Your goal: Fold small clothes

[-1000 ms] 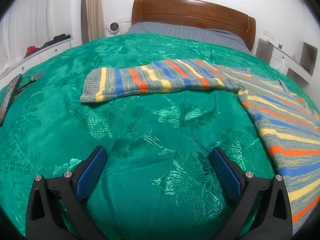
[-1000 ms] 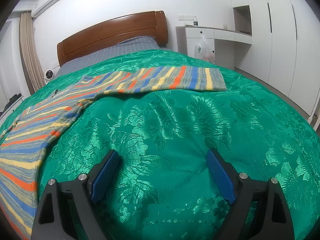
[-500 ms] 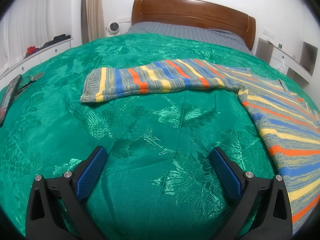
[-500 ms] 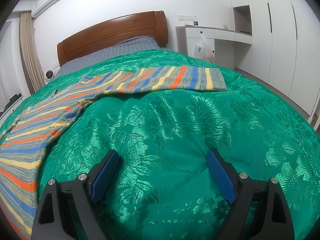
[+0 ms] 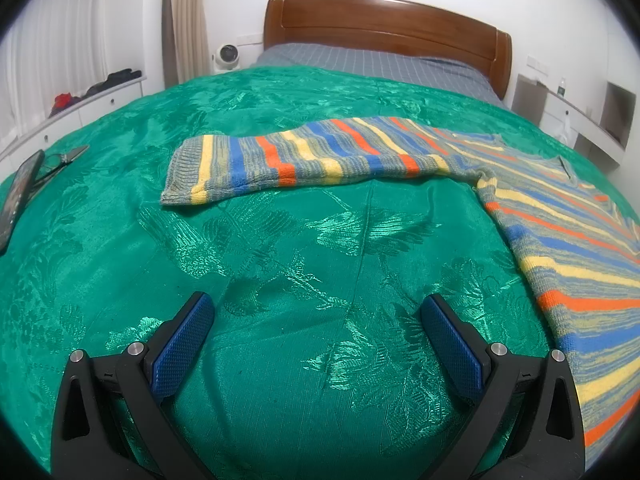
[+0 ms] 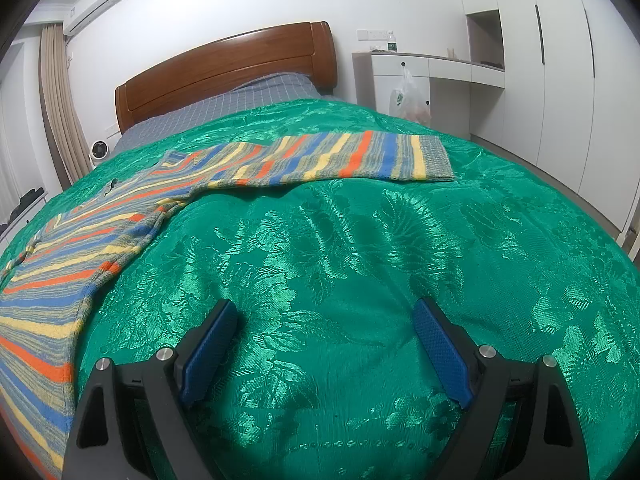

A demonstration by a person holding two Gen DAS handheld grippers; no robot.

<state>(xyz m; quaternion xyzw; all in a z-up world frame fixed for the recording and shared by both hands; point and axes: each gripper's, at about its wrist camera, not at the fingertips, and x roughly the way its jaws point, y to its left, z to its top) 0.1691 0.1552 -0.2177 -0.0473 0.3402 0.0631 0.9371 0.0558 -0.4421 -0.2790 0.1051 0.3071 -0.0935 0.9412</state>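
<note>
A striped knit sweater (image 5: 568,240) in grey, blue, orange and yellow lies flat on the green bedspread (image 5: 280,248). Its left sleeve (image 5: 304,156) stretches out across the bed ahead of my left gripper (image 5: 316,312), which is open and empty, low over bare bedspread. In the right wrist view the sweater body (image 6: 60,264) lies at the left and its other sleeve (image 6: 352,156) stretches right. My right gripper (image 6: 324,316) is open and empty over the bedspread (image 6: 360,248), short of that sleeve.
A phone (image 5: 20,196) and glasses (image 5: 60,158) lie at the bed's left edge. The wooden headboard (image 5: 384,20) and grey sheet are at the far end. White cabinets (image 6: 424,72) with a hanging plastic bag (image 6: 408,98) stand right of the bed.
</note>
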